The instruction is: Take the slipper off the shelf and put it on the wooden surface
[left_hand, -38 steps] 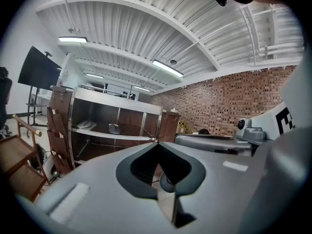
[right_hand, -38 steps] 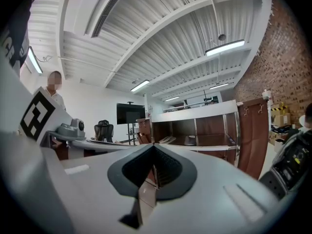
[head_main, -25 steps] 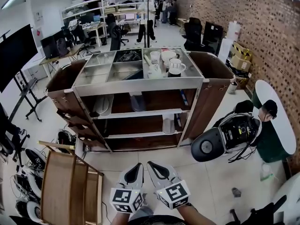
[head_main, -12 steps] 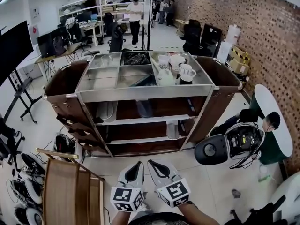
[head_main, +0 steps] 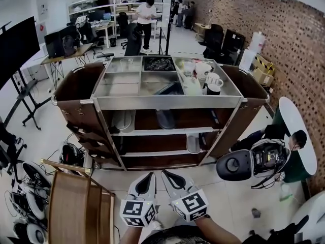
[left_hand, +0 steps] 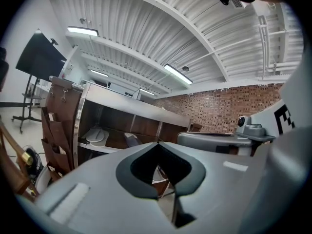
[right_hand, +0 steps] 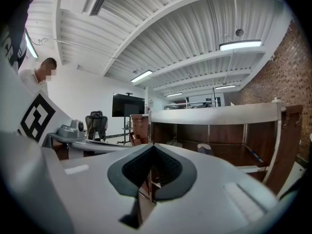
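left gripper point(head_main: 148, 178), right gripper point(head_main: 167, 175): jaws clenched, empty; slipper point(head_main: 123, 120) lying on shelf point(head_main: 167, 131).

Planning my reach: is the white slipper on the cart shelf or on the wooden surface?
On the upper shelf: the white slipper lies at its left, inside the brown cart.

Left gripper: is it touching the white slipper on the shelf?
Apart. Head view shows the left gripper well short of the cart; the white slipper lies on its shelf.

This is an open-plan office or lab. It has a long brick wall point(head_main: 289, 34), a desk point(head_main: 71, 53) with monitors point(head_main: 53, 43), black office chairs point(head_main: 133, 40), a big screen point(head_main: 18, 52) on a stand, strip lights point(left_hand: 178, 73) under a ribbed ceiling point(left_hand: 146, 28), and people point(head_main: 147, 14) standing at the back.
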The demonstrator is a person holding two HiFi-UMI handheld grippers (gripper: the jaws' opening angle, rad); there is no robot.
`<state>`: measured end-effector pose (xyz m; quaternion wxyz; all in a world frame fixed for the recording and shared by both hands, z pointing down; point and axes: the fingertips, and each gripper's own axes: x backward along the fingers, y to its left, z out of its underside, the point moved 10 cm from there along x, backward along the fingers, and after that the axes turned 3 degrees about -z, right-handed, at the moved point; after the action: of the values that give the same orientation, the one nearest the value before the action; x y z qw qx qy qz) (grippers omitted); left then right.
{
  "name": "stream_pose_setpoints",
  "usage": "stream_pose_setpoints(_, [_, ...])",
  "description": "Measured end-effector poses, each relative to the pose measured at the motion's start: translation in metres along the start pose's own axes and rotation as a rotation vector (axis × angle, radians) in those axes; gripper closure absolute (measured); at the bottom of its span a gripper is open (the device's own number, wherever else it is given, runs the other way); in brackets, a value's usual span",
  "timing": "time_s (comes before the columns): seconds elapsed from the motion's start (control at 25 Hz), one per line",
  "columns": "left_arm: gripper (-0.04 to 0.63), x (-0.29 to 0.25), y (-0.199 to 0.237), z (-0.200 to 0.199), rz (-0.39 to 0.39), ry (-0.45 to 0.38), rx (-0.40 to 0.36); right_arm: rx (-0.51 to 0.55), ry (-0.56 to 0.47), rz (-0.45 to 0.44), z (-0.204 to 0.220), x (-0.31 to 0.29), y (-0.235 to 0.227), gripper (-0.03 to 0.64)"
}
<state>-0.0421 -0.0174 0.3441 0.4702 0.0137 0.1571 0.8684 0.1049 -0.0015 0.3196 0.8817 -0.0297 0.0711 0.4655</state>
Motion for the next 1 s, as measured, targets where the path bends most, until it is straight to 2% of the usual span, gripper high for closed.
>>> stream_pose_setpoints(0.48, [0.589,-0.025,0.014,0.003,-0.028,0.033,-0.028,-0.035,-0.015,-0.014,0.011,-0.028,-0.024,0.617])
stream_pose_setpoints(1.0, [0.589,-0.103,0.029,-0.01,-0.039,0.028,-0.05,-0.013,-0.026,-0.027,0.009,-0.077,-0.085,0.617])
